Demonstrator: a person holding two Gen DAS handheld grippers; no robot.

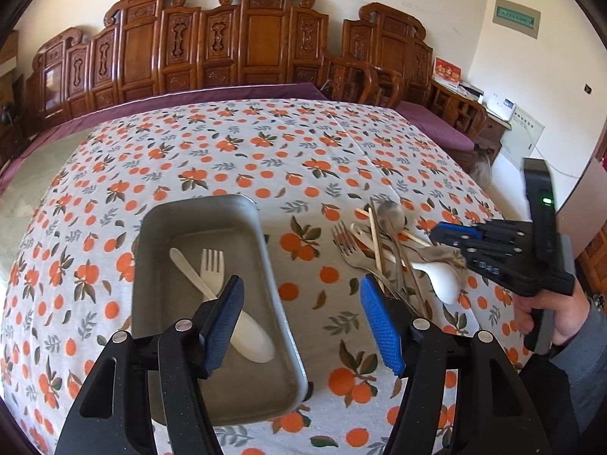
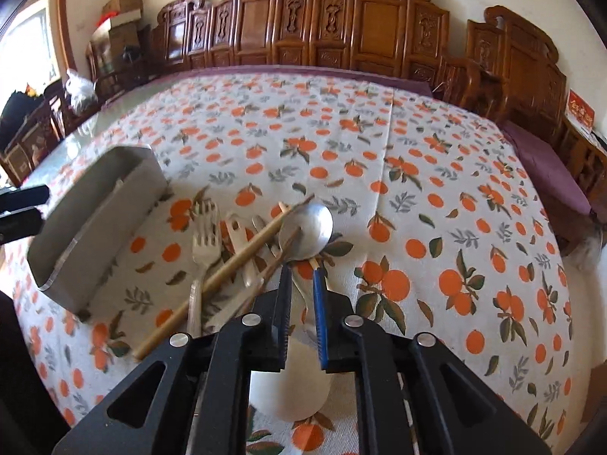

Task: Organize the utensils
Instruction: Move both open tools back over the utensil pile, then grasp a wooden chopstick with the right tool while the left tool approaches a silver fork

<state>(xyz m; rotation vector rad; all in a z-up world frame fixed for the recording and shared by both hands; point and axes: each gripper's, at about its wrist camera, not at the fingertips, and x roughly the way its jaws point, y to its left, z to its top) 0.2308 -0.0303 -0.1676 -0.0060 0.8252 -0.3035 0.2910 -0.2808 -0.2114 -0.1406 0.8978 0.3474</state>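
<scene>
A grey metal tray (image 1: pixel 205 212) on the orange-print cloth holds a white plastic fork (image 1: pixel 212 269) and a white plastic knife (image 1: pixel 250 341). My left gripper (image 1: pixel 301 284) hangs open over the tray's right rim with nothing between its blue pads. To the right lies a heap: metal fork (image 2: pixel 205 242), wooden chopsticks (image 2: pixel 235 261), metal spoon (image 2: pixel 309 229), white spoon (image 2: pixel 299 386). My right gripper (image 2: pixel 300 267) points down over the heap just below the metal spoon's bowl. Its jaws stand a narrow gap apart, and a pale handle shows beneath them without being pinched.
A person's hand (image 1: pixel 546 314) holds the right gripper (image 1: pixel 436 233) at the table's right side. The tray (image 2: pixel 95 220) stands left of the heap. Carved wooden chairs (image 1: pixel 246 38) line the far edge of the table. Bare cloth stretches beyond the utensils.
</scene>
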